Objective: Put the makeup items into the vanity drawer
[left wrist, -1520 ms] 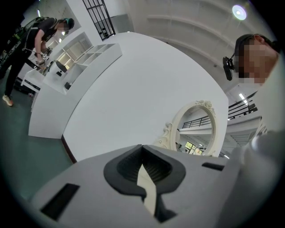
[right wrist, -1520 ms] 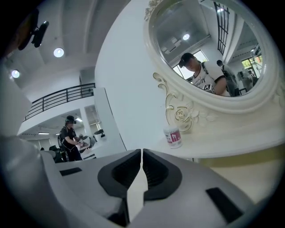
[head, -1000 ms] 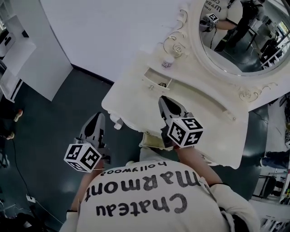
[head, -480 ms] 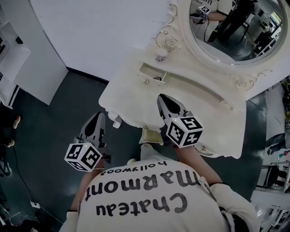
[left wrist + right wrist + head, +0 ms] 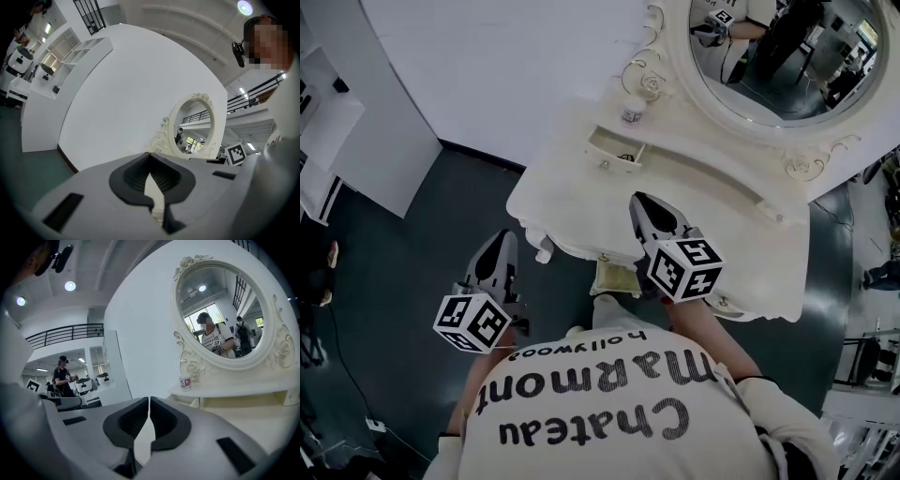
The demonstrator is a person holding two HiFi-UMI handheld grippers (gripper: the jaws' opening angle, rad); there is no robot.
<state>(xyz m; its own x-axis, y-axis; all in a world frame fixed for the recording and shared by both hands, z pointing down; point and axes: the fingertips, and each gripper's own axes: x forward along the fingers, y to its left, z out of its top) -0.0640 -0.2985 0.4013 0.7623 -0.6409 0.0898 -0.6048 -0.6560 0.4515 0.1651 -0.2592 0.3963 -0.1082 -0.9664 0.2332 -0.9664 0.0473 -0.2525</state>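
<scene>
A small cylindrical jar [image 5: 186, 382], white with a reddish label, is seen on the upper ledge of the glossy cream vanity [image 5: 694, 202], just beside the carved scrollwork of the oval mirror [image 5: 769, 56]. Near it a little drawer [image 5: 614, 150] is pulled open; something dark may lie inside. On the left gripper [image 5: 503, 241] and the right gripper [image 5: 643, 202] the jaws are closed tip to tip, with nothing between them.

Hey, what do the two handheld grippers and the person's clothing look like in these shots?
The left gripper and the right gripper both have light grey, tapering bodies with black ribbed pads lining the jaws. Each carries a white cube printed with black square markers. The person wears a white shirt with black lettering and white sleeves.
</scene>
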